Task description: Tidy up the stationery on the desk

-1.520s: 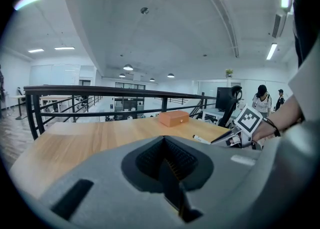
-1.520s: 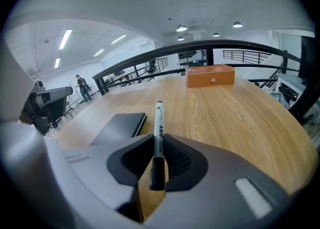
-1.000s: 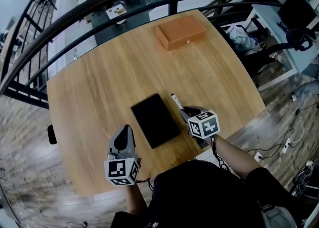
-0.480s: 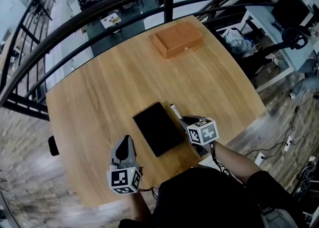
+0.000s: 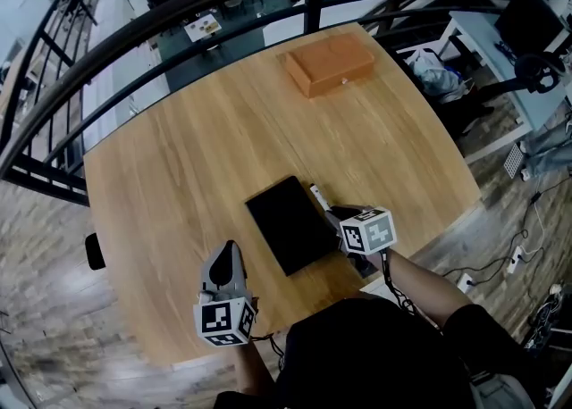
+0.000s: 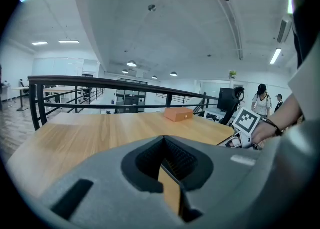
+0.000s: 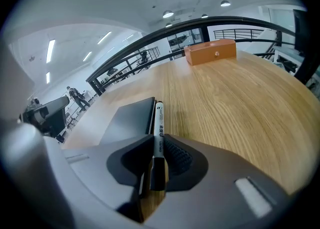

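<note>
Head view looked steeply down from above the person, taking in the whole pale wooden tabletop (image 5: 179, 157) and the curved black metal railing (image 5: 313, 1) beyond. Left gripper view sat low at the near edge, facing across toward the orange-brown rectangular box (image 6: 178, 114). Right gripper view looked along the white black-capped marker pen (image 7: 159, 123), close beside the flat black rectangular pad (image 7: 127, 120), toward that same box. All three shared box, railing and tabletop.
</note>
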